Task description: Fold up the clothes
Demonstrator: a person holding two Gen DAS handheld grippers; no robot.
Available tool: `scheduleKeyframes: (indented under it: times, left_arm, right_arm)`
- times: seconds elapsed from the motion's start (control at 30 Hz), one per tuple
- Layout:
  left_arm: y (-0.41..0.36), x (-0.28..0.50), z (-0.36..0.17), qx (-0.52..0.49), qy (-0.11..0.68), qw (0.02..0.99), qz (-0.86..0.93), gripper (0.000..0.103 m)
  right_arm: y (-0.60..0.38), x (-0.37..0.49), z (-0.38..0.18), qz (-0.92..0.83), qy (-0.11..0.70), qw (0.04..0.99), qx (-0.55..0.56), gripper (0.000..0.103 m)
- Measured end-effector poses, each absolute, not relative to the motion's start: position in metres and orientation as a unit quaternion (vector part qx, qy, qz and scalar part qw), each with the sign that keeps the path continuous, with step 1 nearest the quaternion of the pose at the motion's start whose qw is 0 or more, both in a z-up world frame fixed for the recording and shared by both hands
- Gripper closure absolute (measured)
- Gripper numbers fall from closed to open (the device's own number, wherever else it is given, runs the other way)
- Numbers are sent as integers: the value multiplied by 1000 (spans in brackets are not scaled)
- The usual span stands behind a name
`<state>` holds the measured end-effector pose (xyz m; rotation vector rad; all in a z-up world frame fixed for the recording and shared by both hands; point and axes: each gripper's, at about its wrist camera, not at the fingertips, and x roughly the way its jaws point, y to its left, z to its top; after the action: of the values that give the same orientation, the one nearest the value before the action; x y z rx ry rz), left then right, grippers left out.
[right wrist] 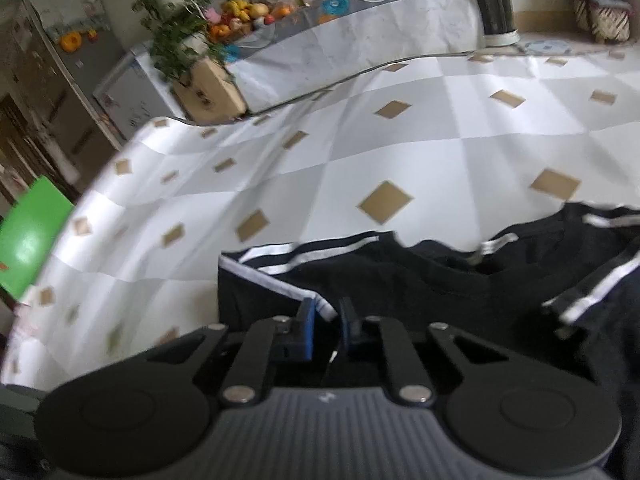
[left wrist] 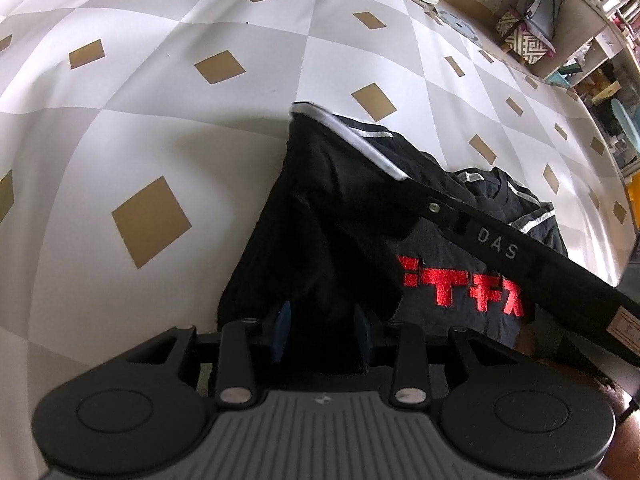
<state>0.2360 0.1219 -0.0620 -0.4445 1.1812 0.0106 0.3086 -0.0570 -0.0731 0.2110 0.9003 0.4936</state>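
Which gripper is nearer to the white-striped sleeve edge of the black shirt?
Right. The right gripper is shut on the striped sleeve edge. The left gripper is lower on the black shirt, near its hem.

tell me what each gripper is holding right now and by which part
The right gripper pinches the black shirt at its white-striped sleeve edge. The left gripper has the shirt's dark fabric between its pads, apparently gripping a bunched fold.
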Motion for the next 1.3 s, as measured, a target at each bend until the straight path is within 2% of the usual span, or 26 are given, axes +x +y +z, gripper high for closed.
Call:
scheduleKeyframes:
  times: [0.27,0.37,0.4,0.5,0.77,1.1,1.3]
  left_arm:
    - [123,238,-63,-219,551,805,15,69]
    - [123,238,-63,-219,551,805,15,69]
    - [124,237,-63,-220,551,805,16,68]
    - [127,236,-64,-233,550,802,19,68]
    - [133,233,-65,-249,547,799,29,68]
    - [134,231,-65,-257,546,796,41,68]
    - [133,232,-64,-254,548,796,46,68]
  right_arm:
    - [-77,305,-73,155,464,866,109,92]
    - [-72,302,-66,152,447,877,93,85]
    - [-71,302,-63,150,439,881,89,77]
    - [-70,302,-54,148,413,896,76,72]
    - [-46,312,-41,247,385,887,64,67]
    - [-2,320,-72,259,393,882,-18,64]
    - [3,329,-92,236,406,883,-20,62]
